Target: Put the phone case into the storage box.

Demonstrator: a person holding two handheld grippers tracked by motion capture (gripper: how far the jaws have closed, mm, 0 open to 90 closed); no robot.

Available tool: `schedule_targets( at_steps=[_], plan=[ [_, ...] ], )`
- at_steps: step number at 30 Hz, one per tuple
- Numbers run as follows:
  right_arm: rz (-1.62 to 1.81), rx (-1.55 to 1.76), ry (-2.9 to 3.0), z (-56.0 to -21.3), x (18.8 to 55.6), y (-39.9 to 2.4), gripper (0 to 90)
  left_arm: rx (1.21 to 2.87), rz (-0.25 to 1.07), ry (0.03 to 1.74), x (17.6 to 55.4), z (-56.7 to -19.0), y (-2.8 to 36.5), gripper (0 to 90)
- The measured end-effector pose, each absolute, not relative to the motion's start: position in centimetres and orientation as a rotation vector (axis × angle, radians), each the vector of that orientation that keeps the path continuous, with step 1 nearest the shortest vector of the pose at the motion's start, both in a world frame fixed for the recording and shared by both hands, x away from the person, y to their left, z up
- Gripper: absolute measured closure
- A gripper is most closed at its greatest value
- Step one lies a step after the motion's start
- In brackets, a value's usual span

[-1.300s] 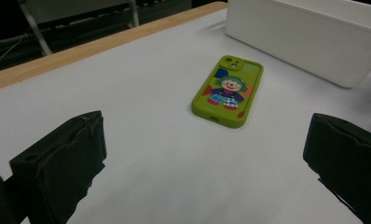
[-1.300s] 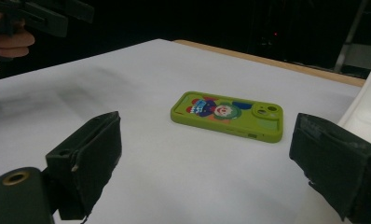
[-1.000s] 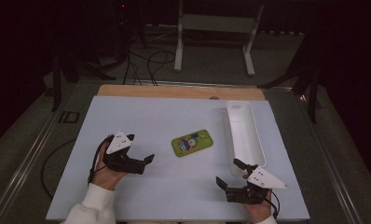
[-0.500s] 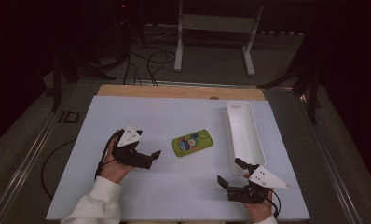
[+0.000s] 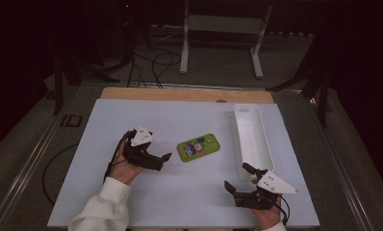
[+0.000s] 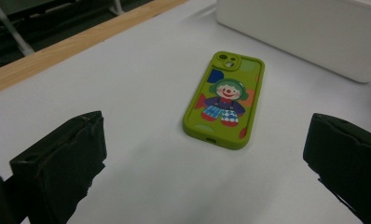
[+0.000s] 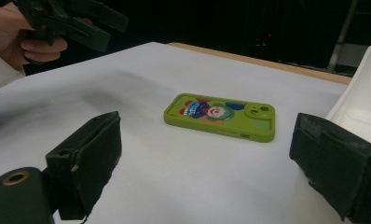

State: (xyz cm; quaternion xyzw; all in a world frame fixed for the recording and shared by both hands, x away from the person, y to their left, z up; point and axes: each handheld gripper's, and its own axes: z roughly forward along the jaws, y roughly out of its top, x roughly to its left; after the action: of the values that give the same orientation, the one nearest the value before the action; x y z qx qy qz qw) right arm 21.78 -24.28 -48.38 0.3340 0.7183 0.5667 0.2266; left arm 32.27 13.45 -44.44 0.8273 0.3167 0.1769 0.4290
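A green phone [image 5: 198, 147] with a clown picture on its back lies flat, camera side up, in the middle of the white table [image 5: 132, 115]. My left gripper [image 5: 161, 162] hovers just left of it, open and empty, jaws pointing at the phone. From the left gripper view the phone [image 6: 225, 100] lies ahead between the wide-apart jaws of this gripper [image 6: 207, 163]. My right gripper [image 5: 236, 176] is open and empty near the front right edge. Its own view has the phone [image 7: 221, 116] farther off, between the spread jaws of the gripper [image 7: 207, 163]. The left gripper [image 7: 110, 31] appears beyond, at the top left.
A long white tray [image 5: 251, 139] stands to the right of the phone, running front to back, and looks empty. A wooden strip [image 5: 180, 94] borders the table's far edge. Beyond it stand a metal frame [image 5: 218, 24] and cables on the dark floor.
My left gripper has moved right and a little forward, closing on the phone. The right gripper has stayed nearly in place. The phone has not moved.
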Motion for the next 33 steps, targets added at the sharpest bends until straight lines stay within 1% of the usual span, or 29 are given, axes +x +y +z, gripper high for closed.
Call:
schedule_targets(
  at_steps=[12, 33],
  plan=[
    [1.564, 0.924, 1.979, -48.4, 21.8, -24.3, 8.9, 2.092, 0.428, 0.804, 33.5, -44.7, 12.1, 0.0],
    [1.566, 0.924, 1.978, -48.4, 21.8, -24.3, 8.9, 2.156, 0.386, 0.836, 35.1, -46.4, 10.4, 0.1]
  ],
)
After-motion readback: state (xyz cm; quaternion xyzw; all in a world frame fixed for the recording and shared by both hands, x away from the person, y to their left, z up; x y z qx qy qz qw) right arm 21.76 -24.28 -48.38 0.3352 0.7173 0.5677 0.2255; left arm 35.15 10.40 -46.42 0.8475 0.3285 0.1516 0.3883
